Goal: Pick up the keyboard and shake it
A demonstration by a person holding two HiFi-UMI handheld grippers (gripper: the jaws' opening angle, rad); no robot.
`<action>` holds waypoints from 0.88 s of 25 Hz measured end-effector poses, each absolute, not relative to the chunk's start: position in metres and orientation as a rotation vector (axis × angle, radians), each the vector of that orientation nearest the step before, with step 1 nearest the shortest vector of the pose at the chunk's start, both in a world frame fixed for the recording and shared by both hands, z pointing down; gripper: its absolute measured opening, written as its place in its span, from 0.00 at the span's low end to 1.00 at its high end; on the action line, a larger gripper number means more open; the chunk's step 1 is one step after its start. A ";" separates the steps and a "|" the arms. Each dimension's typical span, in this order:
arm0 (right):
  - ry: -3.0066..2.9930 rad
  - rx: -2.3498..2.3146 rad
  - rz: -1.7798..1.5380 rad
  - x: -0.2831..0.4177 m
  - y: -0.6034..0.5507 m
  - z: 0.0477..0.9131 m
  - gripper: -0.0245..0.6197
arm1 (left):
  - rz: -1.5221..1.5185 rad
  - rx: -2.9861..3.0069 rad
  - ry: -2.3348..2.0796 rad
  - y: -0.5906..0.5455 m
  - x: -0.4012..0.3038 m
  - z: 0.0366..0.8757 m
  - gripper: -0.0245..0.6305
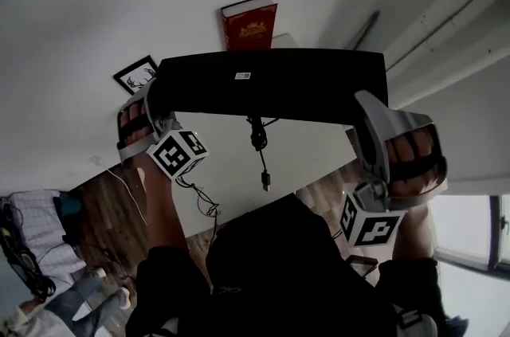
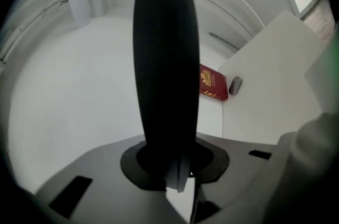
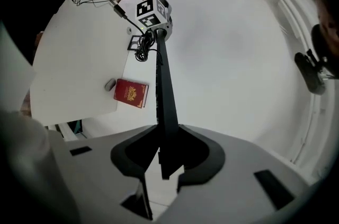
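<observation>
Keyboard (image 1: 271,84): held in the air, clear of the tabletop (image 1: 307,160), long side roughly level, with its flat underside and label facing the head view.
Grip layout: one gripper at each short end. This spreads the load and keeps the long body from twisting during a shake.
Left gripper (image 1: 155,108): jaws are nearly together and clamped on the thin edge of the keyboard's left end. In the left gripper view the edge runs straight out from between the pads.
Right gripper (image 1: 368,120): jaws are set slightly wider and closed on the opposite end, with the edge seated in the notch between the pads.
Cable (image 1: 259,143): hangs from the middle of the keyboard in a loose coil, plug end free. Judged risk: it may swing while the keyboard is shaken.
Task stage: pick-up appears complete. Judged to be at the shaking step.
Surroundings: a red book (image 1: 249,25) and a small picture frame (image 1: 135,74) sit on the far side of the keyboard, and a mouse (image 2: 235,85) lies beside the book.
</observation>
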State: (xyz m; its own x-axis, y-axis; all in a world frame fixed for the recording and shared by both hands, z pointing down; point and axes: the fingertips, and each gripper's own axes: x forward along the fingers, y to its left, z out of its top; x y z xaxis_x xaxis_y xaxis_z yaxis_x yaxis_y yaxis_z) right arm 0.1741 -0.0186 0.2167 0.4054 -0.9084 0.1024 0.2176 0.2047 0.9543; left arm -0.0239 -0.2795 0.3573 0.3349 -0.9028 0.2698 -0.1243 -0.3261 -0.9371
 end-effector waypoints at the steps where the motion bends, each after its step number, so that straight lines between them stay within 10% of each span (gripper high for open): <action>1: -0.800 1.084 -0.888 0.178 -0.016 0.216 0.23 | -1.072 -1.713 0.908 -0.282 -0.015 0.353 0.15; 22: -1.201 1.015 -0.657 0.232 -0.102 0.354 0.19 | -1.111 -1.772 0.917 -0.182 -0.109 0.354 0.18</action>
